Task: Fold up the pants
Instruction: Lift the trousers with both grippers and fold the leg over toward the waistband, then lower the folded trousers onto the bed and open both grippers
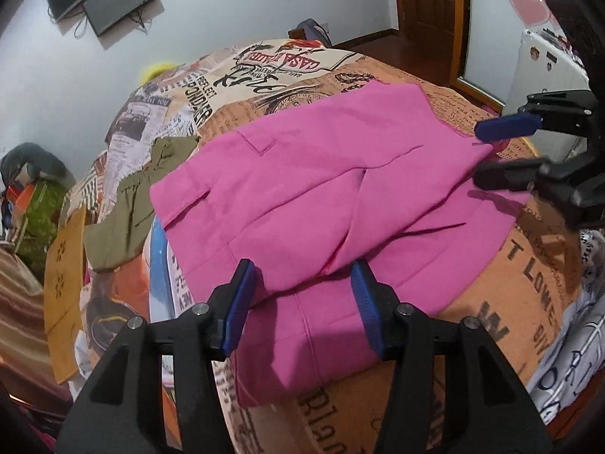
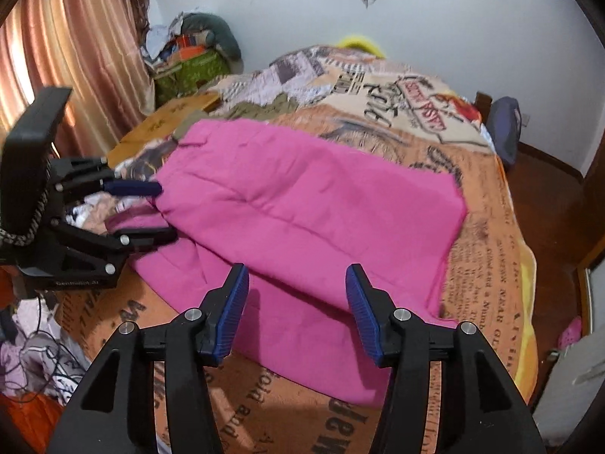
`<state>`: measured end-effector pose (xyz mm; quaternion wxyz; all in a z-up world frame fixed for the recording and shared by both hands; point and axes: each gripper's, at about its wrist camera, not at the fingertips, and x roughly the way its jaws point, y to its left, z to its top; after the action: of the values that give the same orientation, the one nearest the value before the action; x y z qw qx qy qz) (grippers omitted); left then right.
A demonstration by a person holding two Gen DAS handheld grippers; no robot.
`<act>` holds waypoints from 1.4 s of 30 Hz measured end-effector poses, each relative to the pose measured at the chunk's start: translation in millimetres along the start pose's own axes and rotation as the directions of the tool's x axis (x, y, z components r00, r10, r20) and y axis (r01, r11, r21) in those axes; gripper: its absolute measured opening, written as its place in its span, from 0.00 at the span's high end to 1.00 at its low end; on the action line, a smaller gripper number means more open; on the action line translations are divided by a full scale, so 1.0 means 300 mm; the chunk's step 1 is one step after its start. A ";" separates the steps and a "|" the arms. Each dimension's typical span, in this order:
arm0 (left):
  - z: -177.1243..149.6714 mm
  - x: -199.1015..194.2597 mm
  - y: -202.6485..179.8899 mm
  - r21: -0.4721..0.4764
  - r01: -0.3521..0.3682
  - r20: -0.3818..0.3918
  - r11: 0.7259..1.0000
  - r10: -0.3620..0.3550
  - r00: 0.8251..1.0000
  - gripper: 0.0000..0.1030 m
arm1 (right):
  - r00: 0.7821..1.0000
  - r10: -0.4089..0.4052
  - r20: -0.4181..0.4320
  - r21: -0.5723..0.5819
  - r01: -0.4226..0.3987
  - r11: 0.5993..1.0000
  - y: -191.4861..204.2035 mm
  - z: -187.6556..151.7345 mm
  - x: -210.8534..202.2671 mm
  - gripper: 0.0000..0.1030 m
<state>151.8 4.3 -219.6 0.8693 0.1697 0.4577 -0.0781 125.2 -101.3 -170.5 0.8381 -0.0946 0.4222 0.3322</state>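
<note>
Pink pants [image 1: 321,189] lie folded over on a bed with a newspaper-print blanket [image 1: 529,272]; they also show in the right wrist view [image 2: 302,208]. My left gripper [image 1: 302,283] is open and empty, its blue pads just above the near edge of the pants. It also shows at the left of the right wrist view [image 2: 162,212], jaws apart beside the pink fabric. My right gripper [image 2: 297,283] is open and empty over the lower pink layer. It shows at the right of the left wrist view [image 1: 478,155], jaws apart at the pants' edge.
An olive garment [image 1: 132,204] lies on the bed beyond the pants, beside a tan cardboard piece [image 1: 64,295]. A pile of clutter [image 2: 189,56] sits by the curtain. A dark backpack [image 2: 506,132] and wooden floor lie past the bed's far side.
</note>
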 end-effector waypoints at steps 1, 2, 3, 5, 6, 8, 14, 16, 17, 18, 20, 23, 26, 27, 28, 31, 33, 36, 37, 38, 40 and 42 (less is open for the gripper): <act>0.007 0.003 -0.003 0.009 -0.008 0.004 1.000 0.008 1.000 0.49 | 1.000 0.005 -0.009 -0.007 -0.005 1.000 0.004 -0.002 0.007 0.52; 0.014 0.007 -0.005 0.014 -0.012 0.009 1.000 0.012 1.000 0.49 | 1.000 0.010 -0.015 -0.010 -0.010 1.000 0.007 -0.002 0.013 0.52; 0.023 0.012 -0.008 0.020 -0.013 0.013 1.000 0.013 1.000 0.49 | 1.000 0.014 -0.018 -0.013 -0.014 1.000 0.009 -0.001 0.018 0.52; 0.039 0.020 -0.015 0.023 -0.008 0.022 1.000 0.008 1.000 0.49 | 1.000 0.017 -0.021 -0.021 -0.017 1.000 0.015 0.003 0.025 0.52; 0.046 0.023 -0.014 0.020 -0.005 0.027 1.000 0.004 1.000 0.49 | 1.000 0.019 -0.023 -0.023 -0.019 1.000 0.017 0.005 0.030 0.52; 0.064 0.027 -0.003 -0.002 0.010 0.035 1.000 -0.009 0.999 0.50 | 0.999 0.022 -0.026 -0.027 -0.022 0.999 0.022 0.007 0.037 0.52; 0.099 0.041 0.035 -0.063 0.071 0.031 0.995 -0.069 0.997 0.59 | 1.000 0.023 -0.014 -0.004 -0.023 1.000 0.011 0.019 0.068 0.52; 0.110 0.036 0.042 -0.084 0.087 0.037 0.993 -0.084 0.996 0.65 | 1.000 0.024 -0.004 0.013 -0.024 1.000 0.001 0.026 0.074 0.52; 0.115 0.032 0.043 -0.091 0.092 0.043 0.992 -0.088 0.995 0.66 | 1.000 0.024 0.004 0.021 -0.024 0.999 -0.003 0.029 0.074 0.52; 0.117 0.026 0.043 -0.095 0.095 0.050 0.991 -0.090 0.995 0.68 | 1.000 0.025 0.017 0.032 -0.026 0.999 -0.010 0.030 0.070 0.55; 0.119 0.015 0.038 -0.097 0.097 0.067 0.991 -0.091 0.994 0.68 | 0.999 0.037 0.032 0.048 -0.038 0.998 -0.020 0.036 0.063 0.72; 0.112 0.007 0.031 -0.100 0.095 0.079 0.991 -0.087 0.993 0.69 | 0.998 0.040 0.050 0.047 -0.042 0.998 -0.029 0.040 0.046 0.87; 0.101 0.008 0.023 -0.106 0.103 0.078 0.989 -0.095 0.992 0.78 | 0.997 0.040 0.062 0.041 -0.043 0.998 -0.033 0.043 0.031 0.91; 0.099 0.008 0.018 -0.107 0.106 0.077 0.989 -0.098 0.992 0.82 | 0.997 0.041 0.062 0.039 -0.044 0.998 -0.031 0.042 0.026 0.92; 0.097 0.008 0.011 -0.106 0.110 0.072 0.988 -0.103 0.992 0.86 | 0.997 0.041 0.064 0.034 -0.043 0.998 -0.029 0.043 0.022 0.92; 0.095 -0.002 -0.014 -0.081 0.116 0.056 0.990 -0.111 0.992 0.92 | 0.997 0.035 0.070 0.020 -0.036 0.999 -0.023 0.044 0.005 0.93; 0.091 -0.020 -0.030 -0.064 0.106 0.063 0.992 -0.102 0.993 0.92 | 0.997 0.030 0.076 0.009 -0.031 0.999 -0.020 0.042 -0.011 0.94; 0.082 -0.050 -0.045 -0.049 0.113 0.074 0.992 -0.109 0.991 0.93 | 0.997 0.022 0.079 -0.012 -0.021 1.000 -0.013 0.032 -0.037 0.94; 0.079 -0.058 -0.050 -0.046 0.116 0.076 0.992 -0.112 0.991 0.93 | 0.997 0.018 0.078 -0.020 -0.016 1.000 -0.010 0.028 -0.043 0.94; 0.076 -0.064 -0.053 -0.044 0.116 0.077 0.992 -0.112 0.991 0.93 | 0.997 0.016 0.075 -0.028 -0.014 1.000 -0.005 0.022 -0.048 0.94; 0.067 -0.074 -0.064 -0.041 0.114 0.076 0.993 -0.111 0.991 0.93 | 0.997 0.012 0.070 -0.041 -0.009 0.999 0.003 0.010 -0.055 0.94; 0.058 -0.079 -0.069 -0.045 0.117 0.072 0.992 -0.113 0.991 0.93 | 0.998 0.012 0.062 -0.049 -0.009 0.999 0.011 -0.004 -0.060 0.94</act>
<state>145.7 -21.9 -195.6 0.8827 0.1186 0.4379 -0.1226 114.7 -107.9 -156.9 0.8465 -0.1024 0.3883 0.3495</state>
